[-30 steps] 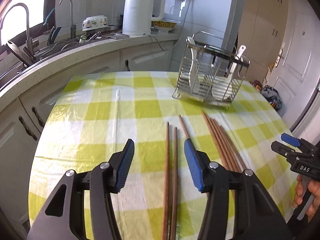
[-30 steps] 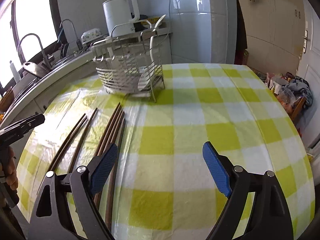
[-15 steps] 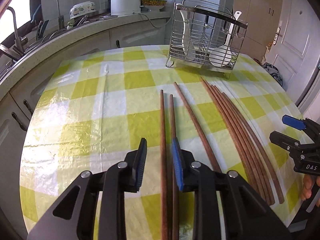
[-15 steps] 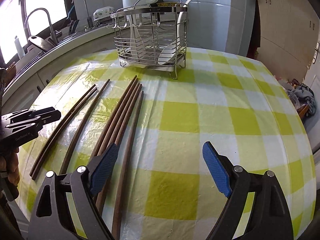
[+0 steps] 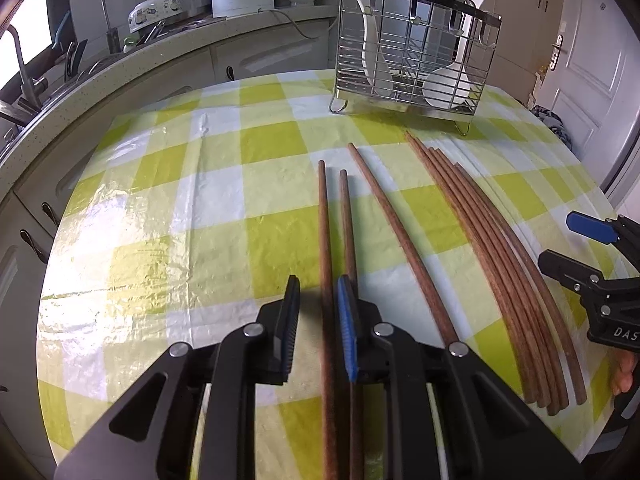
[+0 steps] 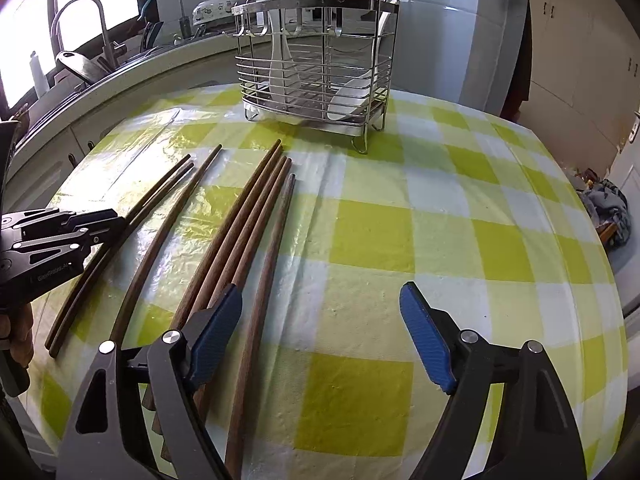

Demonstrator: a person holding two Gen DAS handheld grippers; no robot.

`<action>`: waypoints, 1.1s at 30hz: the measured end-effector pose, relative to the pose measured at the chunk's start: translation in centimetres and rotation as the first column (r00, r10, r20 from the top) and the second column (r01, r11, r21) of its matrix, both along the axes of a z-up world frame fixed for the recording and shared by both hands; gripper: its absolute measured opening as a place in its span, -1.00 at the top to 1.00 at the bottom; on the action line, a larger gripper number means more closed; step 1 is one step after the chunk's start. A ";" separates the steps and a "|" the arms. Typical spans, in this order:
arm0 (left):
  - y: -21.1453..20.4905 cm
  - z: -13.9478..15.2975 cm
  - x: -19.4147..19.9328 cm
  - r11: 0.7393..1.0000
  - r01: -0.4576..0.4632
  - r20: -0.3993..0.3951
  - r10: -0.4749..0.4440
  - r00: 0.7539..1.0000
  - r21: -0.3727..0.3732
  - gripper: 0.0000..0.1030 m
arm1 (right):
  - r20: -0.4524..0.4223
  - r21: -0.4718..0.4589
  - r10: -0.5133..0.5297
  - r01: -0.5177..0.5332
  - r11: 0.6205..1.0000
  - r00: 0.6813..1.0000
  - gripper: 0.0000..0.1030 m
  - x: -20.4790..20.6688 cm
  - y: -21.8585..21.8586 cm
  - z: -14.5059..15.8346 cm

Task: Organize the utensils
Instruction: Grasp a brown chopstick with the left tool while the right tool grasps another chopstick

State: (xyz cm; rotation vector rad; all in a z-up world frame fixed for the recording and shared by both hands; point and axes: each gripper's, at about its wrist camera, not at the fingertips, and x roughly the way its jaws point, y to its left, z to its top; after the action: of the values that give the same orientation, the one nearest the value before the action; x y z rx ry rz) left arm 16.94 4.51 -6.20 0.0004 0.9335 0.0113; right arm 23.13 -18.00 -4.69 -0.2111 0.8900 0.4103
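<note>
Chopsticks, all on the checked surface (image 5: 180, 220), lying lengthwise, pointing away from both tools twd the wire rack (image 5: 420, 2).

Count, left wrist view:
- 2 side by side at the left tool (image 5: 318, 280)
- 1 single chopstick (image 5: 400, 236) just right of that tool, angled
- a tight bundle (image 5: 496, 260) further right, approx 5; they overlap, so exact no. unclear
- 2 white spoons in the rack, one (image 5: 374, 40) at its left end, one (image 5: 448, 84) at its right

Left tool: fingers narrowed, straddling the leftmost chopstick (image 5: 325, 220). A gap shows between it and the left pad, so not yet pinched. Its neighbour (image 5: 346, 216) runs under the right finger.

Right tool (image 6: 320, 292): fingers spread wide, nothing between them. Its left finger hangs over the bundle's near ends.

Room:
- Left of the left tool is bare cloth out to the curved surface edge, w/ cabinet fronts (image 5: 132, 92) just beyond.
- Ahead and right of the right tool is bare cloth to the far rim.
- The rack stands well ahead of both tools, apart from the chopstick tips.
- The two tools are near each other, w/ the single chopstick and the bundle between them.
</note>
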 end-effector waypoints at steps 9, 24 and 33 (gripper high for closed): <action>0.2 0.0 0.1 1.000 0.009 0.002 -0.009 1.000 -0.006 0.63 | -0.012 -0.042 0.023 -0.023 0.999 1.000 -0.14 0.8 1.8 -0.9; 0.4 0.0 0.4 1.000 0.007 0.000 -0.007 1.000 -0.012 0.87 | -0.020 0.027 0.068 -0.067 0.997 0.998 0.56 0.9 2.1 -0.8; 0.3 0.6 0.0 1.000 0.006 0.014 -0.006 1.000 -0.025 0.87 | -0.038 0.069 0.053 -0.050 0.996 0.998 0.79 1.5 0.8 -0.7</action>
State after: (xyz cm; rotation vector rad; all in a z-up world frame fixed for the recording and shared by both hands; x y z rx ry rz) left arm 16.91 4.78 -5.58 -0.0200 0.9195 -0.0058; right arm 24.65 -17.24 -5.34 -0.1637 0.9099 0.4936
